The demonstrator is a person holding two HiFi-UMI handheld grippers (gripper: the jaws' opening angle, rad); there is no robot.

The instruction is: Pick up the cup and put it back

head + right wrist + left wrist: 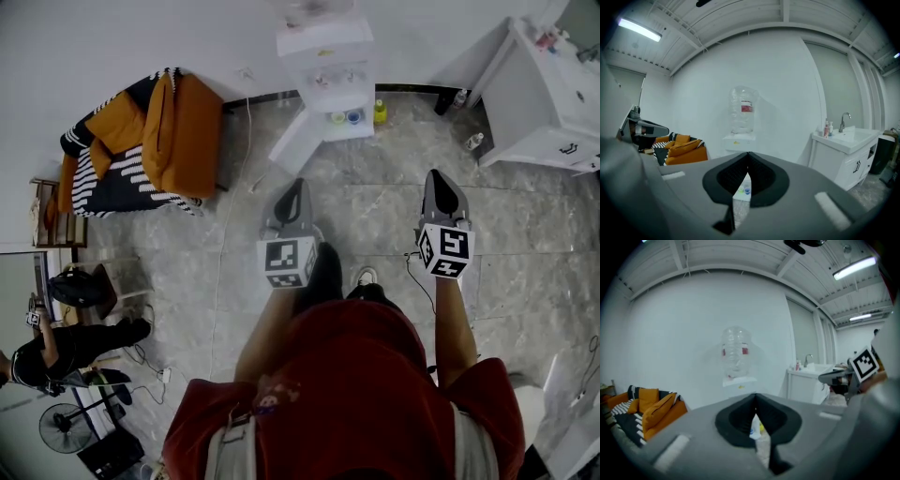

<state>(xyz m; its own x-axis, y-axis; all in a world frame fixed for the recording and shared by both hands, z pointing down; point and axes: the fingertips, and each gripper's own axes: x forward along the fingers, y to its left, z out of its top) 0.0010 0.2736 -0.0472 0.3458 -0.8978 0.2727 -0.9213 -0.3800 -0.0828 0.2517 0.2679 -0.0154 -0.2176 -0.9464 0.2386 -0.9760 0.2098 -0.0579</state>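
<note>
A white water dispenser (323, 56) stands against the far wall, its clear bottle (742, 110) on top. On its low shelf sit a green cup (338, 118), a blue cup (354, 116) and a yellow bottle (380, 112). My left gripper (298, 185) and right gripper (437, 175) are held side by side above the floor, pointing at the dispenser and well short of it. Both are shut with nothing in them. In the right gripper view the green cup (740, 190) and blue cup (747, 191) show small below the closed tips (748, 153).
An orange sofa with striped cushions (141, 141) stands at the left wall. A white sink cabinet (548, 94) is at the right, with small bottles (474, 141) on the floor beside it. Another person (66, 347) and a fan (66, 427) are at the lower left. Cables run across the marble floor.
</note>
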